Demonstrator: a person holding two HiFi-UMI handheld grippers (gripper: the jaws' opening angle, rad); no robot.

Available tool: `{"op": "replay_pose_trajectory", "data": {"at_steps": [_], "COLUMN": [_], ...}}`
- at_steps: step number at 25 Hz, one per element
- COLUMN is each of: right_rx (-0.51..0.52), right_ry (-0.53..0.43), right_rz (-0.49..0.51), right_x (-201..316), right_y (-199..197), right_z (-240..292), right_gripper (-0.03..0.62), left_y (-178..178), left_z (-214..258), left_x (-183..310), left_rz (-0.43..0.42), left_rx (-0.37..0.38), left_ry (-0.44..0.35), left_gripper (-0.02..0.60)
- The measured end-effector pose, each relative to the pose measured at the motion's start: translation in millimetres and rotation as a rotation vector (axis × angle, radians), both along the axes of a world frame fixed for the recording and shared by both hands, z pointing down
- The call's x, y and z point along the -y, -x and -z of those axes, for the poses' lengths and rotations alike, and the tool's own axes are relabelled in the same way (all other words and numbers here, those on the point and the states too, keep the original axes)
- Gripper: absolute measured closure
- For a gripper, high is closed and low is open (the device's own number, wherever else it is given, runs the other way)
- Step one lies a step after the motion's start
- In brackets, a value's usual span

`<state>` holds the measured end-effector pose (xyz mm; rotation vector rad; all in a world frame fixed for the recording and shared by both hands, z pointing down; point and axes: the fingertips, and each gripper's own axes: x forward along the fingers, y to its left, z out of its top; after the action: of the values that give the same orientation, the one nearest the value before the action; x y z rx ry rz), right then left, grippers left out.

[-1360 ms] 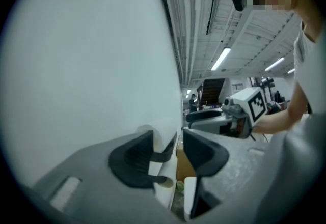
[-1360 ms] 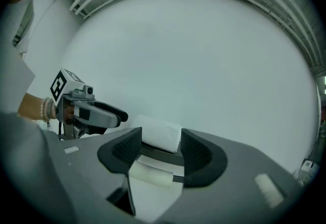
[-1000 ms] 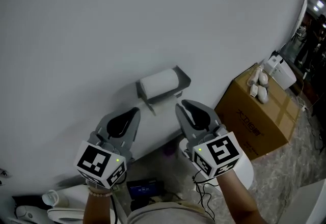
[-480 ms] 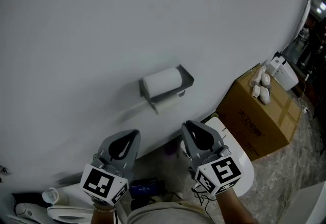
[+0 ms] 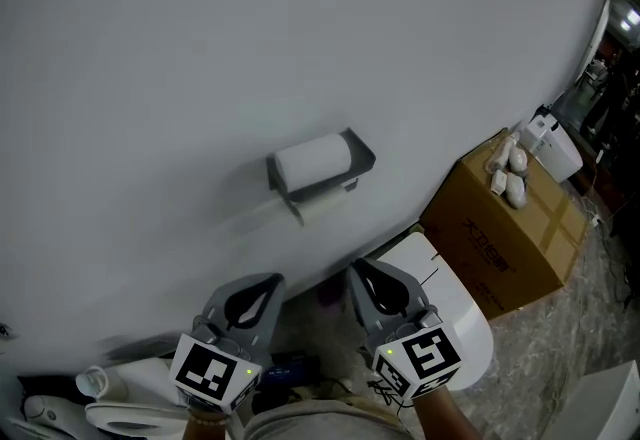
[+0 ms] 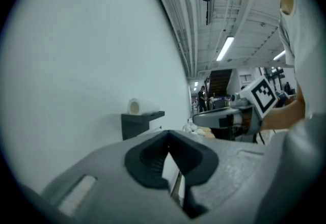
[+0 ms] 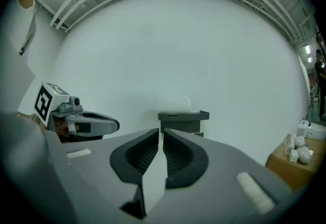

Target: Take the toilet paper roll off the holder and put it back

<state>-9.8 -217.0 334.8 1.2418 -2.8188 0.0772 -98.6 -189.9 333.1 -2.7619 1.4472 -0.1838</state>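
Note:
The white toilet paper roll (image 5: 312, 160) lies on its dark grey wall holder (image 5: 322, 184), a loose end hanging below. Both grippers are held low, well short of the holder. My left gripper (image 5: 272, 280) sits below and left of it, jaws shut and empty. My right gripper (image 5: 356, 269) sits below and right, jaws drawn together with only a hair-thin slit, nothing between them. In the left gripper view the roll (image 6: 134, 106) and holder (image 6: 140, 122) stand beyond the jaw tips (image 6: 168, 134). In the right gripper view the holder (image 7: 183, 118) is straight ahead of the jaws (image 7: 163, 131).
A plain white wall (image 5: 250, 48) carries the holder. A cardboard box (image 5: 505, 233) with white items on top stands at the right, and a white toilet lid (image 5: 455, 303) is below the right gripper. White fixtures (image 5: 110, 398) lie at the lower left.
Both grippers have pulled back down and away from the holder. The right gripper's jaws have closed in. The roll stays on the holder.

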Motion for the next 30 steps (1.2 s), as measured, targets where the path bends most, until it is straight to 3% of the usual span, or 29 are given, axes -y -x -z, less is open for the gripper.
{"op": "replay_pose_trajectory", "data": {"at_steps": [30], "right_rx": [-0.014], "right_ry": [-0.013], "right_rz": [0.009], "right_x": [-11], "right_y": [-3], "right_z": [4], "right_gripper": [0.579], "left_y": [2], "left_z": [7], "left_x": [-3], "left_rz": [0.013], "left_rx": [-0.019], "left_ry": [-0.008], "left_gripper": [0.588]}}
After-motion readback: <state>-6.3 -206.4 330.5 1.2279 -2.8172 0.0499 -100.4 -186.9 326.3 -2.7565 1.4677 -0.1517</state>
